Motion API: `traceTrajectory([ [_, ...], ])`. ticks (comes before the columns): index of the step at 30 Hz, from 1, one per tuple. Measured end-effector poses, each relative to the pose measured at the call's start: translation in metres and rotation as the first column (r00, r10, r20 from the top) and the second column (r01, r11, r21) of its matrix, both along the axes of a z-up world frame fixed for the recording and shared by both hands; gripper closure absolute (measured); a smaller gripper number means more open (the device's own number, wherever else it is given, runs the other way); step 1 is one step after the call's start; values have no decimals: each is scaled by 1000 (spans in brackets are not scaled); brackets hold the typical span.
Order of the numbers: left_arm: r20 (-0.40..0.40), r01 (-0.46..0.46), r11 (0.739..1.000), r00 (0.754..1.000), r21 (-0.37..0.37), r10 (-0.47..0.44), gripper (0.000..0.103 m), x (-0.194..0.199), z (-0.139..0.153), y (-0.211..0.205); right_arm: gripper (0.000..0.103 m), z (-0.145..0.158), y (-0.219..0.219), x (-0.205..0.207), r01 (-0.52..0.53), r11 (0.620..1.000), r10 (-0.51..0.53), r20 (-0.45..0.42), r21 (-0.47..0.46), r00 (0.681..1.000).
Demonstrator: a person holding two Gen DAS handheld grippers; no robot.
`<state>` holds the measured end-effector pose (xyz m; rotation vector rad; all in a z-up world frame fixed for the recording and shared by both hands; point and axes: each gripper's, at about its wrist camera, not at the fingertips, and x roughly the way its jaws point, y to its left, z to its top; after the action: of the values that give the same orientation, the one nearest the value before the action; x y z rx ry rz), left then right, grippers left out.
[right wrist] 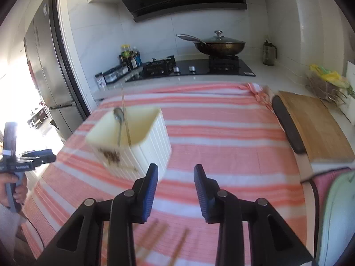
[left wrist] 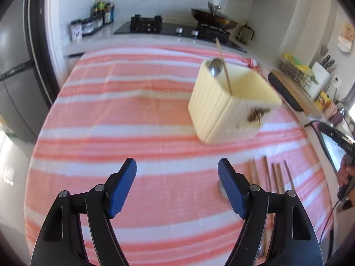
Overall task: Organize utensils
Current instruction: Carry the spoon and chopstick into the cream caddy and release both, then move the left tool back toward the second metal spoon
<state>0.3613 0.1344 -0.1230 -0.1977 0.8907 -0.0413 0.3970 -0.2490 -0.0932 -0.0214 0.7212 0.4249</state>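
A cream ribbed utensil holder (left wrist: 224, 108) stands on the striped cloth; it also shows in the right wrist view (right wrist: 142, 141). In it stand a metal spoon (left wrist: 216, 66) (right wrist: 119, 119) and one chopstick (left wrist: 224, 64) (right wrist: 126, 119). Several wooden chopsticks (left wrist: 275, 177) lie on the cloth right of my left gripper (left wrist: 177, 177), which is open and empty. They show blurred under my right gripper (right wrist: 176, 186), which is open and empty, just near the holder. A metal spoon bowl (left wrist: 220, 190) peeks out behind the left gripper's right finger.
A pink and white striped cloth (left wrist: 133, 122) covers the counter. A wooden cutting board (right wrist: 315, 128) lies to the right. Behind are a stove (right wrist: 199, 68) with a lidded wok (right wrist: 219, 44), bottles (right wrist: 128, 57) and a fridge (right wrist: 48, 77) at left.
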Motion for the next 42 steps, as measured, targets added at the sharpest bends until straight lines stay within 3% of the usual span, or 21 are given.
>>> traceTrajectory([
  [5,2,-78,997,997,2,78,24,-57,-47,-13,69,-66,-42,-74,111,988,-115,-29,-104,993],
  [9,20,-123,991,992,45,122,20,-57,-64,-27,69,-99,-59,-103,174,967,-185,-43,-184,982],
  [12,20,-143,985,990,93,142,19,-50,-73,-31,69,-112,-67,-112,203,963,-216,-59,-180,975],
  [17,-24,-175,981,984,85,178,17,-43,-92,-31,63,-120,-66,-116,224,966,-235,-80,-128,969],
  [23,-38,-148,978,987,144,155,4,-39,-96,-42,63,-126,-65,-116,221,967,-235,-110,-125,966],
  [26,-48,-140,973,987,185,151,2,-37,-97,-48,63,-130,-68,-113,233,965,-248,-134,-119,959],
  [32,-50,-142,973,987,181,153,1,-38,-98,-46,59,-130,-61,-113,224,962,-245,-126,-158,961],
  [36,-10,-189,959,981,212,195,1,-47,-90,-48,59,-130,-58,-113,224,958,-247,-120,-179,962],
  [42,54,-142,985,989,96,137,1,-63,-67,-90,59,-130,-60,-113,224,960,-246,-123,-168,961],
])
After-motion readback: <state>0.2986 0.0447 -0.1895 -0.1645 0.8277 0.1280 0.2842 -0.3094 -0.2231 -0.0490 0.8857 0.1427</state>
